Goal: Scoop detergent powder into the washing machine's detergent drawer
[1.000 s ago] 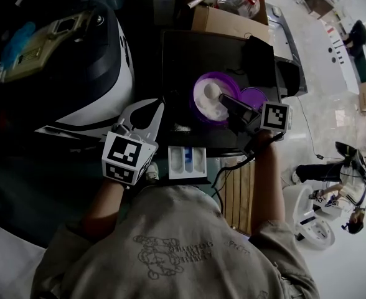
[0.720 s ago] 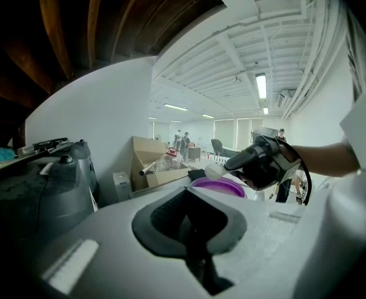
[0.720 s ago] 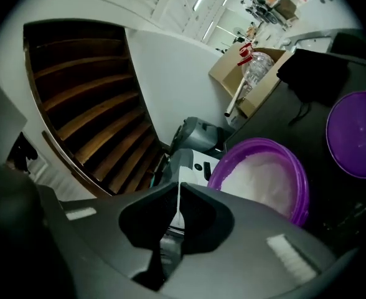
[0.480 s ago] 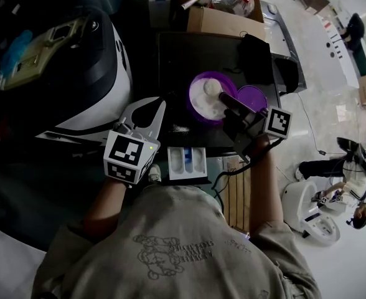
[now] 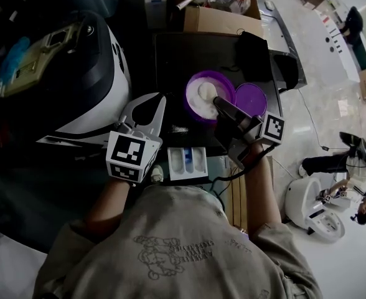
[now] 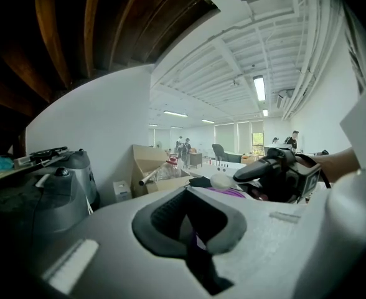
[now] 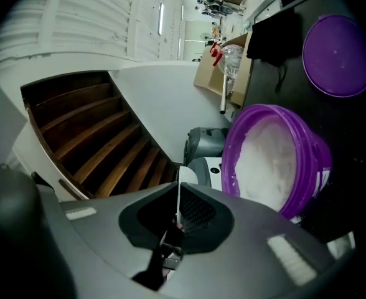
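Grips a white scoop [image 5: 206, 92] by its thin handle in the right gripper [image 5: 223, 108], jaws closed on it, the handle edge-on between the pads. Holds a heap of white powder in the bowl, judging from the left gripper view, above the purple tub [image 5: 189, 104] and over the powder [image 7: 267, 161] that fills the tub well up its wall.

Needs, as a judgement, a move toward the person and to the left: detergent drawer [image 5: 187, 162] pulled out of the dark washing machine [image 5: 177, 58], in front of the tub and lower than its rim, near the scoop but apart from it. Runs its long axis out toward the person, with compartments side by side across it, one lined blue; cannot tell whether any powder lies in them.

Rests the left gripper [image 5: 158, 104] just beside the drawer's left edge, nearer to it than the right, jaws together on nothing that shows. Has the purple lid [image 5: 251, 98] lying flat on the machine top, right of the tub and close against it.

Calls, likely, for a level carry: a tilt over the machine's front edge could spill the heap short of the drawer.
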`<act>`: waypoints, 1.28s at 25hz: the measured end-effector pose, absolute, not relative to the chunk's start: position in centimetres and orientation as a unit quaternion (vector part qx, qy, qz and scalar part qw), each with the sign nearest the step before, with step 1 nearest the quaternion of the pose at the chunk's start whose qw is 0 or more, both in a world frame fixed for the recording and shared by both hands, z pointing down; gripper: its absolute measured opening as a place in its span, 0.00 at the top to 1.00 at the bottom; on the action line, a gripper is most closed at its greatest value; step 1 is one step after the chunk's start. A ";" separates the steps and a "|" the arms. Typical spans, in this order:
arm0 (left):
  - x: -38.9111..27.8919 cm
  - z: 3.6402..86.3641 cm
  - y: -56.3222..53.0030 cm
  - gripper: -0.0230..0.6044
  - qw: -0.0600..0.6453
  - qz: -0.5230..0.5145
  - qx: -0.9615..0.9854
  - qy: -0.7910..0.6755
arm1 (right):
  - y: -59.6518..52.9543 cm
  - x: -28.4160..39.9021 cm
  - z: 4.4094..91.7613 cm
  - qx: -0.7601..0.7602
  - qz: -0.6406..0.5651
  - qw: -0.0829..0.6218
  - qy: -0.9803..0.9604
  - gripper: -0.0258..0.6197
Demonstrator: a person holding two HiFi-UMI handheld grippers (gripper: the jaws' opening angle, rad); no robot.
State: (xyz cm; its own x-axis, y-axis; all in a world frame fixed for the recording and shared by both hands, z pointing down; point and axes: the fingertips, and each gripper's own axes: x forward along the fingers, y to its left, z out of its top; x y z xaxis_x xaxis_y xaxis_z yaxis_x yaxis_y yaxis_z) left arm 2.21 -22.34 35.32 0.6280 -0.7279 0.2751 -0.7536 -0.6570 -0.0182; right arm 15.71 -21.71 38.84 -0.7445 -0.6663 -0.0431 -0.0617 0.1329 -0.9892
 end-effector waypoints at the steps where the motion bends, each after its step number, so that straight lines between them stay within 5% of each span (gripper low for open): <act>1: 2.3 35.3 -22.4 0.96 0.049 0.128 0.901 -0.413 | -21.5 15.5 38.8 -0.253 -0.608 0.251 0.709 0.91; 32: 3.6 36.5 -19.8 0.96 0.059 0.128 0.905 -0.401 | -14.9 14.3 37.3 -0.211 -0.629 0.288 0.691 0.91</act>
